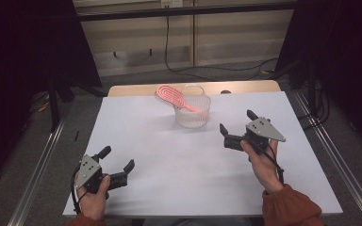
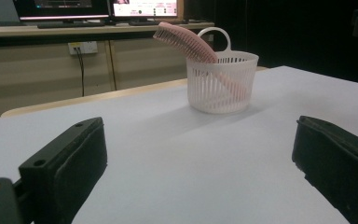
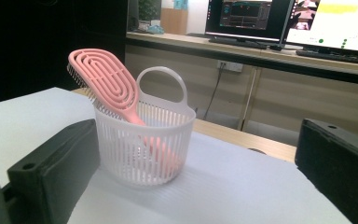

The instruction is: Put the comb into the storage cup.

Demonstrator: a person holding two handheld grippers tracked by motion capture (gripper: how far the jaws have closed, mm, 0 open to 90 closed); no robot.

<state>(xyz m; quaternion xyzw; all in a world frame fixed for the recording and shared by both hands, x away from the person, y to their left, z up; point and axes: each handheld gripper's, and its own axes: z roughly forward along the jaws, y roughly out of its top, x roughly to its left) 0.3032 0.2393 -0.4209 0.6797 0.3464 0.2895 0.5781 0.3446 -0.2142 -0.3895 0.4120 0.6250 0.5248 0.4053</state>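
Your left gripper (image 1: pixel 118 159) sits near the table's (image 1: pixel 169 160) front left corner with its jaws apart and empty. At the far middle, the pink hairbrush (image 1: pixel 174 97) stands handle-down in the white slatted basket (image 1: pixel 193 115), its long axis tilted, head leaning up and left over the rim. Your right gripper (image 1: pixel 237 122) hovers near the basket's right side, jaws wide and empty, with bare table between them.

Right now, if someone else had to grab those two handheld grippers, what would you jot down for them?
Left gripper: jaws open, holding nothing, near table edge.
Right gripper: jaws open, holding nothing, closer to the basket.
Pink hairbrush stands handle-down in the white slotted basket, head leaning over the rim, at the far middle of the white table.
Done: brush is in the basket.
Left: nothing obvious; perhaps move the basket.
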